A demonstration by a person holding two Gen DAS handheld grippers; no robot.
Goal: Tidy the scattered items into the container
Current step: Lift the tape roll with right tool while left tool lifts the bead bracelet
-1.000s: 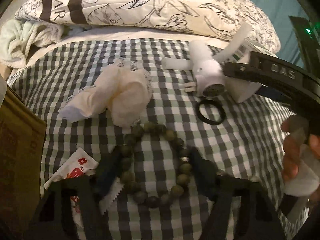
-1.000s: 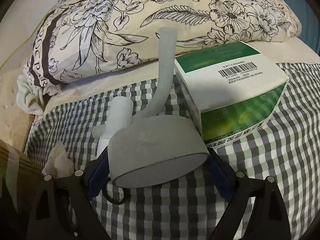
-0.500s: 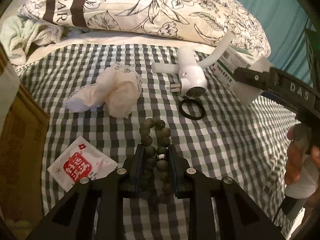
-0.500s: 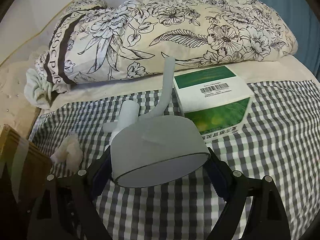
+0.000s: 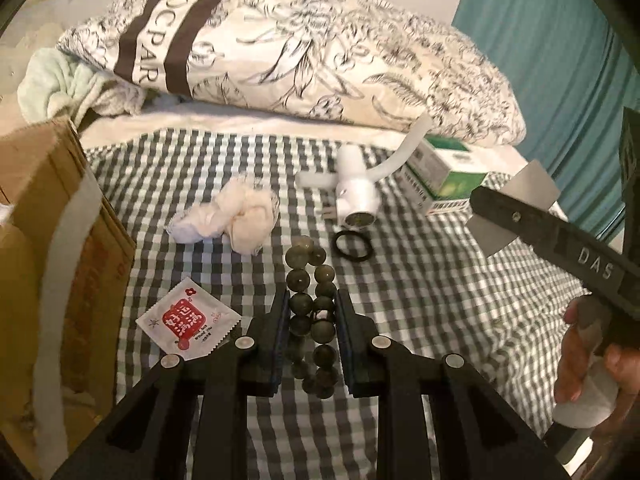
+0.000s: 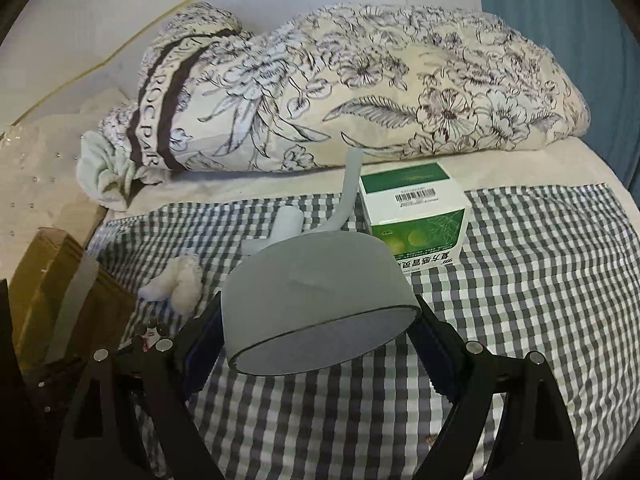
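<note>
My left gripper (image 5: 311,312) is shut on a dark green bead bracelet (image 5: 312,280), squeezed into a long loop and lifted above the checked bedspread. My right gripper (image 6: 316,332) is shut on a grey roll of tape (image 6: 316,300); it also shows in the left wrist view (image 5: 516,216), held high at the right. A cardboard box (image 5: 60,240) stands at the left edge. On the cloth lie a crumpled tissue (image 5: 232,220), a red-and-white sachet (image 5: 188,320), a black hair tie (image 5: 353,245), a white faucet part (image 5: 356,188) and a green-and-white carton (image 6: 416,212).
A flower-patterned pillow (image 5: 300,60) lies along the back of the bed, with a pale green towel (image 5: 68,88) beside it. A teal curtain (image 5: 560,60) hangs at the right. The checked cloth (image 6: 540,280) covers the bed's near part.
My left gripper closed on the bracelet, squeezed it into a narrow loop and lifted back. My right gripper rose and pulled back with the tape roll. The cardboard box came further into view.
</note>
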